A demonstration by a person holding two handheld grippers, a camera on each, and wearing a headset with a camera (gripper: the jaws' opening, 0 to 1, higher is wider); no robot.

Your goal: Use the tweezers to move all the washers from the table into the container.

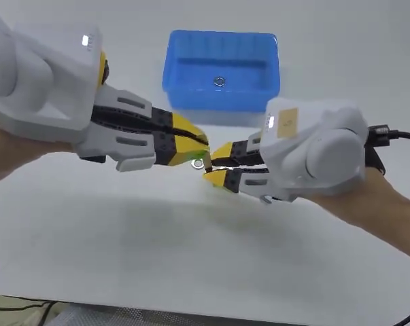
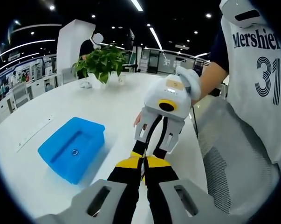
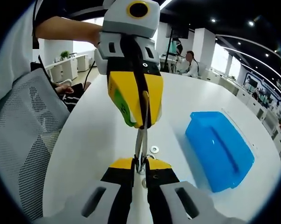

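At left, the left gripper [image 1: 199,146] is pinched closed on the tweezers [image 3: 141,140], and the right gripper [image 1: 210,165] clamps their other end. A washer [image 1: 198,164] lies on the table [image 1: 123,224] beneath. At 12 o'clock, the blue container [image 1: 191,95] holds a second washer [image 1: 219,82].

The left gripper [image 1: 198,146] and right gripper [image 1: 215,164] point straight at each other, their tips nearly touching. Both pairs of jaws are pinched together on the tweezers [image 3: 141,140] running between them.
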